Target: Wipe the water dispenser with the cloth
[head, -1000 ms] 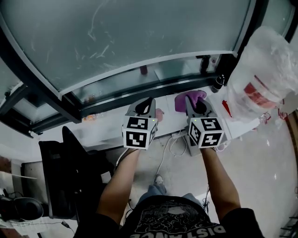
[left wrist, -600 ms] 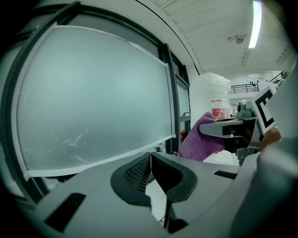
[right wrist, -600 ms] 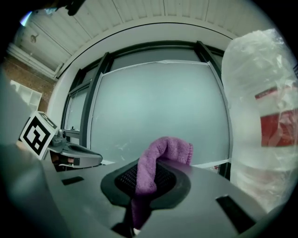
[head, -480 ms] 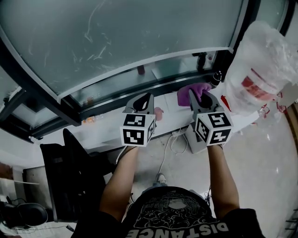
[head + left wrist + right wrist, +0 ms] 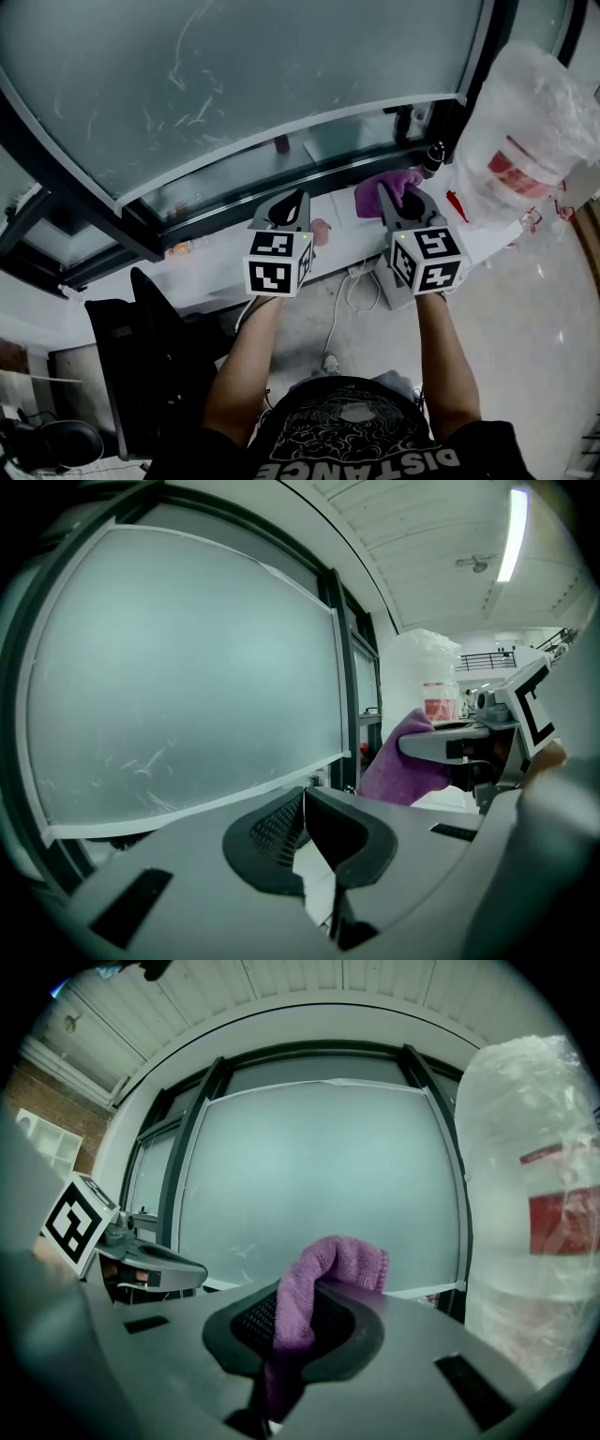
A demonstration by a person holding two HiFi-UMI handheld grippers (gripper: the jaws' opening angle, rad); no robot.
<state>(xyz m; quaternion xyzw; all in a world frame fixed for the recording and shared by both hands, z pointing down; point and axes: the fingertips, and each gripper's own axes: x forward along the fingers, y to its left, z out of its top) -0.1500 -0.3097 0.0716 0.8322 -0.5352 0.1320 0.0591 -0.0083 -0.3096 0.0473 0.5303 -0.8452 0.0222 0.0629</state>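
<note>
- Biggest thing in shot is the frosted glass panel [image 5: 281,84], in a dark frame, filling the top of the head view and the backdrop of both gripper views.
- Over on the right stands the water dispenser [image 5: 530,141], and what shows is mostly its big bottle with a red label, wrapped in crinkled clear plastic. In the right gripper view it looms at the right edge [image 5: 530,1213].
- The left gripper [image 5: 292,204] is held out over the white ledge [image 5: 225,267], pinched together on nothing, and its own view [image 5: 302,803] shows the dark pads meeting.
- The right gripper [image 5: 398,199] is clamped on the cloth, with the jaws [image 5: 295,1326] biting a fold.
- The cloth [image 5: 386,186] is purple and fluffy. A hump of it stands up past the jaws [image 5: 328,1274], and it sits near the dispenser on its left side, not touching it. The left gripper view catches it too [image 5: 398,766].
- My call on handling: the cloth is light, soft and limp, so it will flop and bunch rather than push flat. The grip on the fold looks sound.
- The loose hump is the wiping face.
- The plastic wrap looks slippery and likely to snag or drag, so light strokes seem wise.
</note>
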